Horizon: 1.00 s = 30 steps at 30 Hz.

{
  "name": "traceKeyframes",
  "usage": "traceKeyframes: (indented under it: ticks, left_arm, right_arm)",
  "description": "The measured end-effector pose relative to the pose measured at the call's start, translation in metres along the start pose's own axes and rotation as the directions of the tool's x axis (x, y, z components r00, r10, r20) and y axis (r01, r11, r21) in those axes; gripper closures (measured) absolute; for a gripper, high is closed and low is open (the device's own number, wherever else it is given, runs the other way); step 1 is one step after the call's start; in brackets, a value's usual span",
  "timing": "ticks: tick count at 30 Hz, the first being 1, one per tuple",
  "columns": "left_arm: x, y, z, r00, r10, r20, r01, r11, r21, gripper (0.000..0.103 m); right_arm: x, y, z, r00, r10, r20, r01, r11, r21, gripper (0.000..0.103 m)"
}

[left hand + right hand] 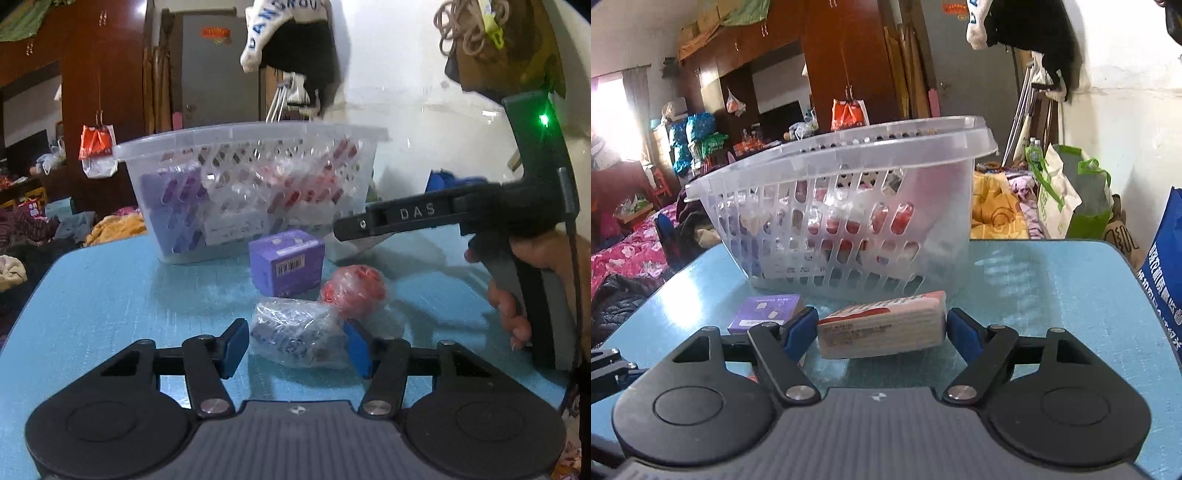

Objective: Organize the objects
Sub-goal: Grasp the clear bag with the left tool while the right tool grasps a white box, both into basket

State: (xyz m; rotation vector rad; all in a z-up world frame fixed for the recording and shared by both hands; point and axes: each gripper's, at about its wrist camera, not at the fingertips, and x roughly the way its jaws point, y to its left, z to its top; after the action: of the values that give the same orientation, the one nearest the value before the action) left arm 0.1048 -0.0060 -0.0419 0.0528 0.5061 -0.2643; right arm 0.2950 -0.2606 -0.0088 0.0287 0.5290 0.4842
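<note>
A clear plastic basket (251, 136) holding several purple and red packets stands at the back of the blue table (110, 288). My left gripper (295, 347) is open around a plastic-wrapped bluish packet (295, 332) lying on the table. Behind it are a red wrapped ball (354, 288) and a purple box (286, 262). My right gripper (882, 332) stands around a white and red carton (882, 328), lifted slightly above the table in front of the basket (849, 155), with both pads against its ends. The purple box (764, 310) lies to its left.
The right gripper's body and the hand holding it (517, 236) fill the right of the left wrist view. Beyond the table edges lie bedding and clothes (628, 254), shopping bags (1067, 192) and a wooden wardrobe (846, 55).
</note>
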Motion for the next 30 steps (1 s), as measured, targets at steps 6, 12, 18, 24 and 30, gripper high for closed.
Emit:
traceKeyframes:
  ticks: [6, 12, 18, 24, 30]
  left_arm:
    - [-0.011, 0.008, -0.003, 0.997, -0.001, 0.084, 0.005, 0.999, -0.047, 0.043]
    - [-0.019, 0.023, -0.003, 0.991, -0.001, 0.133, 0.014, 0.995, -0.095, 0.043]
    - [-0.028, 0.032, -0.001, 0.984, -0.003, 0.177, 0.024, 0.993, -0.117, 0.043]
    - [-0.033, 0.038, 0.000, 0.979, 0.004, 0.204, 0.023, 0.991, -0.130, 0.043]
    - [-0.037, 0.045, 0.000, 0.976, 0.013, 0.219, 0.020, 0.989, -0.148, 0.043]
  right_arm:
    - [-0.012, -0.009, -0.001, 0.998, 0.009, 0.059, -0.012, 0.999, 0.043, 0.025]
    - [-0.020, -0.006, -0.003, 0.993, 0.011, 0.117, -0.015, 1.000, 0.027, 0.026]
    - [-0.021, -0.002, -0.002, 0.990, -0.002, 0.142, 0.001, 1.000, 0.007, 0.026]
    - [-0.024, 0.001, -0.003, 0.986, -0.021, 0.166, 0.023, 1.000, -0.010, 0.026]
    - [-0.029, 0.002, -0.004, 0.981, -0.014, 0.192, 0.018, 1.000, -0.020, 0.026]
